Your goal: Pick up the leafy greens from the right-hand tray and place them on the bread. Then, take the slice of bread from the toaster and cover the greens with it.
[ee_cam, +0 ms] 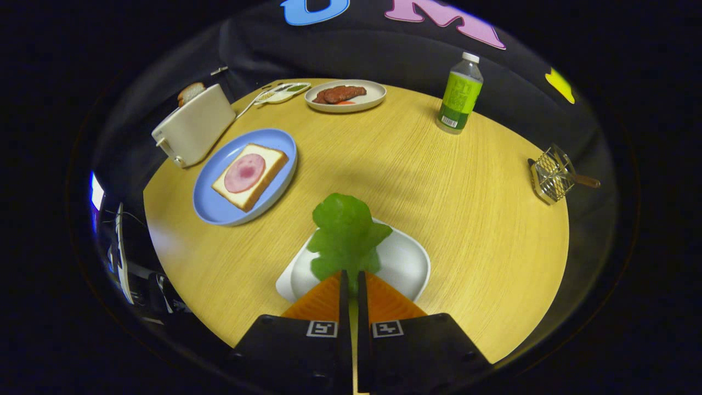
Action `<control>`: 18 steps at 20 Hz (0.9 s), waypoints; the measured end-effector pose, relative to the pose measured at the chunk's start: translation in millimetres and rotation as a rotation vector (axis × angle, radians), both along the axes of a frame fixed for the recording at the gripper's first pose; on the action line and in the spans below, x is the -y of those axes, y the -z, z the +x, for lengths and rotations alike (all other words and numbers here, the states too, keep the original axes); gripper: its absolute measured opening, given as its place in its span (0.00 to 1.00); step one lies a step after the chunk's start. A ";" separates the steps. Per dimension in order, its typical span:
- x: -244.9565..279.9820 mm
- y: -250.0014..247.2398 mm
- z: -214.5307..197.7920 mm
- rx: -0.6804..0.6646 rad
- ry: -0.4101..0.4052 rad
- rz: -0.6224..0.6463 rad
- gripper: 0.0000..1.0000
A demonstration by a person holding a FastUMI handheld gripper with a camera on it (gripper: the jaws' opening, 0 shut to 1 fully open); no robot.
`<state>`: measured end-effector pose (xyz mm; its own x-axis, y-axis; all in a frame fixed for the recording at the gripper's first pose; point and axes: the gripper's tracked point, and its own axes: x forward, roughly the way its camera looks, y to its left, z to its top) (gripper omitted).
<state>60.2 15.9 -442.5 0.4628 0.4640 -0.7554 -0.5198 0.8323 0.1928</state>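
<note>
My gripper is shut on the stem end of the leafy greens, and the leaf sticks out ahead of the orange fingers, above the white tray. Further off to the left, a blue plate carries a slice of bread topped with a round pink slice of ham. Behind that plate stands a white toaster with a slice of bread poking out of its slot.
On the round wooden table, a white plate with a piece of meat sits at the far side, a small dish of condiments beside it. A green bottle stands far right. A wire rack rests at the right edge.
</note>
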 end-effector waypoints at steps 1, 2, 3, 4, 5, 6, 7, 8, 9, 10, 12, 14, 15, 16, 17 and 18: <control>1.4 -12.2 5.5 0.040 0.005 -0.003 0.08; 0.0 -28.5 7.0 0.077 0.001 0.001 0.09; -6.4 -43.9 3.3 0.099 -0.008 0.016 0.08; -17.2 -58.6 0.5 0.101 -0.022 0.036 0.08; -27.9 -70.9 -1.4 0.103 -0.034 0.054 0.08; -38.8 -83.6 -1.3 0.109 -0.048 0.066 0.08; -50.5 -94.8 -1.6 0.115 -0.066 0.077 0.08; -65.9 -105.6 0.0 0.121 -0.082 0.091 0.08; -81.0 -113.9 -1.5 0.117 -0.097 0.108 0.08; -96.5 -121.3 -2.0 0.112 -0.107 0.124 0.08; -124.3 -130.1 0.4 0.104 -0.132 0.142 0.08; -146.3 -131.5 3.0 0.099 -0.156 0.136 0.08; -157.7 -130.1 4.0 0.096 -0.168 0.132 0.08; -167.7 -128.2 4.8 0.089 -0.178 0.129 0.08; -177.5 -125.4 4.1 0.079 -0.187 0.128 0.08; -186.0 -122.6 4.2 0.073 -0.196 0.125 0.08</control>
<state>64.5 201.9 -319.9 0.4062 0.6380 -0.6542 -0.6851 0.6864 0.2441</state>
